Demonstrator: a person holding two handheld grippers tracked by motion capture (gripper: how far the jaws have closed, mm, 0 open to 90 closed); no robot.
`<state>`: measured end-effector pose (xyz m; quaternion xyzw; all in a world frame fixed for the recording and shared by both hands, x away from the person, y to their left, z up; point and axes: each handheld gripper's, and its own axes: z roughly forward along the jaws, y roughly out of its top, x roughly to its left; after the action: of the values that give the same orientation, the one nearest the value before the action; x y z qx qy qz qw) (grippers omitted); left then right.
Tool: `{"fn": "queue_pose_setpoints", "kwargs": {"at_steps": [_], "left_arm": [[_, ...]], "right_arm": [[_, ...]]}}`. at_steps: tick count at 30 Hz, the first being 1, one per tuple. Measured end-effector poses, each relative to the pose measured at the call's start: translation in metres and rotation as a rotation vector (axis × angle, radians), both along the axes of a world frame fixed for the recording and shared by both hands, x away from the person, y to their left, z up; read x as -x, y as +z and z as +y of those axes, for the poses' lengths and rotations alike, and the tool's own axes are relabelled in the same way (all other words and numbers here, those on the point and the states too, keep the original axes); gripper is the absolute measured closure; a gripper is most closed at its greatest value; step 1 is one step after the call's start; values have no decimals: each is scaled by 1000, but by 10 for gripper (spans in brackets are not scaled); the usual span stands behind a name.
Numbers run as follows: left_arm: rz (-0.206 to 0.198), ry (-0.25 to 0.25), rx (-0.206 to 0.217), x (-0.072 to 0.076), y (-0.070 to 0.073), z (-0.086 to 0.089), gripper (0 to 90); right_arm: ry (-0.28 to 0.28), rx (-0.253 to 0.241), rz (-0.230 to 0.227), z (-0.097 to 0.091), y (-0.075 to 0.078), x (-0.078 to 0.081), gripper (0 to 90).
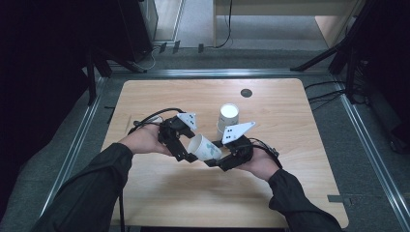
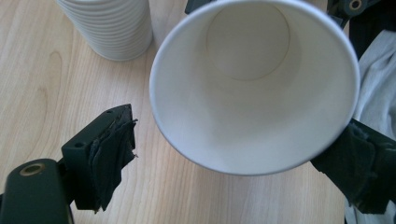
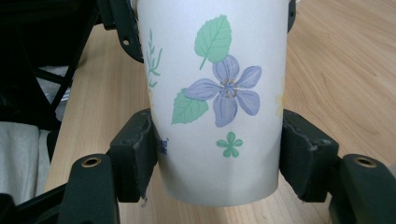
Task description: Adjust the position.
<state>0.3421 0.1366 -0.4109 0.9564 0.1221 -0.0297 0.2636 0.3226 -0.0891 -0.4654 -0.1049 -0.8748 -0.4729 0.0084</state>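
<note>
A white paper cup point(image 1: 205, 147) printed with flowers and leaves lies tilted between the two grippers over the wooden table point(image 1: 300, 130). Its mouth point(image 2: 252, 93) faces my left gripper point(image 2: 233, 149). My right gripper point(image 3: 217, 158) is shut on the cup point(image 3: 219, 93) near its base, both pads pressed against the wall. My left gripper point(image 1: 186, 152) stands open around the rim. Its left pad point(image 2: 114, 149) is clear of the rim, and the right pad point(image 2: 355, 163) sits at the rim's edge. In the high view my right gripper point(image 1: 220, 162) comes in from the cup's right.
A stack of white paper cups point(image 1: 228, 116) stands upright just behind the held cup, and its ribbed rims point(image 2: 109, 28) show at the upper left of the left gripper view. A small dark round disc point(image 1: 246, 93) lies near the table's far edge. Metal rails and stand legs surround the table.
</note>
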Motion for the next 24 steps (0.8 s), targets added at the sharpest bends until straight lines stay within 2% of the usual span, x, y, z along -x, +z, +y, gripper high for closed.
{"fn": "queue_pose_setpoints", "kwargs": {"at_steps": [7, 15, 21, 22, 24], "left_arm": [[-11, 60, 111, 2, -6, 12, 98], [-2, 111, 220, 6, -13, 20, 98], [19, 153, 285, 9, -24, 25, 98], [13, 160, 295, 11, -25, 25, 98], [22, 174, 329, 12, -27, 27, 98]], "right_arm": [[-11, -28, -8, -8, 4, -3, 346], [-19, -38, -3, -14, 8, -2, 346], [-16, -50, 3, -16, 8, -2, 346], [-15, -49, 4, -17, 8, -2, 346], [-16, -49, 7, -18, 9, -2, 346]]}}
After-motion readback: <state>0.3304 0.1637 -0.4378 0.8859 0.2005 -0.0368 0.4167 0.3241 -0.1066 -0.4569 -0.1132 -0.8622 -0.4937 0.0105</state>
